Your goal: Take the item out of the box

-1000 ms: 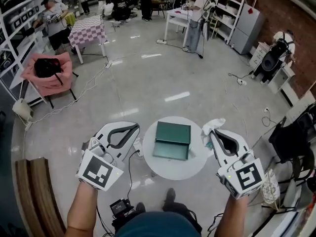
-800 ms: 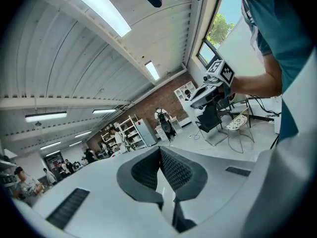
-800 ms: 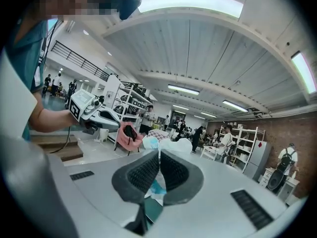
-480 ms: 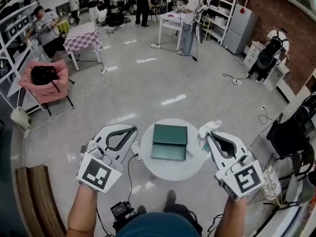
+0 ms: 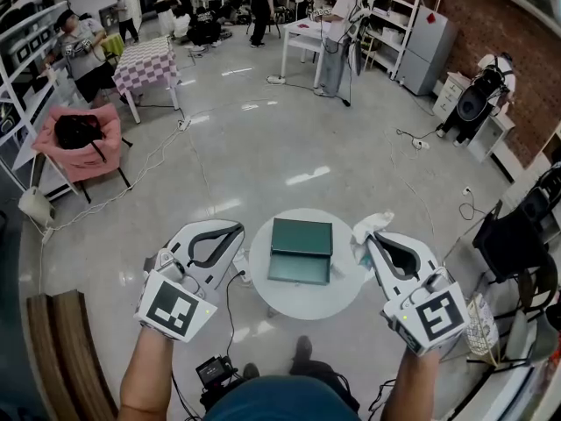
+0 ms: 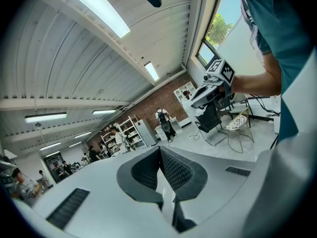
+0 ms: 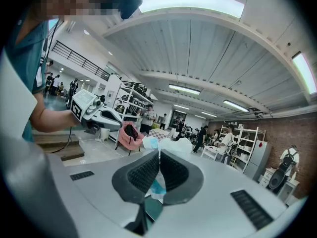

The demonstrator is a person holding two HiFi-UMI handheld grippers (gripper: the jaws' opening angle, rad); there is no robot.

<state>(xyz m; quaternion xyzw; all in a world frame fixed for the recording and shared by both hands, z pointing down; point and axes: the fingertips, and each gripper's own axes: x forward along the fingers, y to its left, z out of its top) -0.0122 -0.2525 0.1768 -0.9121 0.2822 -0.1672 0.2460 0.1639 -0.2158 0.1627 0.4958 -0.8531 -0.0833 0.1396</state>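
A dark green box point(image 5: 301, 250) lies open on a small round white table point(image 5: 302, 302), its lid folded back beside the base. My right gripper point(image 5: 372, 238) hovers at the table's right edge, shut on a crumpled white and light-blue item point(image 5: 371, 224) that sticks up past its tips. In the right gripper view the same item point(image 7: 174, 145) shows above and between the closed jaws of that gripper point(image 7: 159, 152). My left gripper point(image 5: 238, 228) hangs just off the table's left edge, shut and holding nothing. In the left gripper view its pads point(image 6: 174, 168) meet with nothing between them.
A pink chair with a black bag point(image 5: 79, 139) and a checked table point(image 5: 145, 64) stand far left. People and white shelving point(image 5: 394, 16) fill the back. A wooden bench point(image 5: 61, 349) is at my left, a black chair point(image 5: 517, 235) and wire basket point(image 5: 480, 327) at my right.
The head view has shifted slightly. Both grippers stay where they were, the right one still shut on the item.
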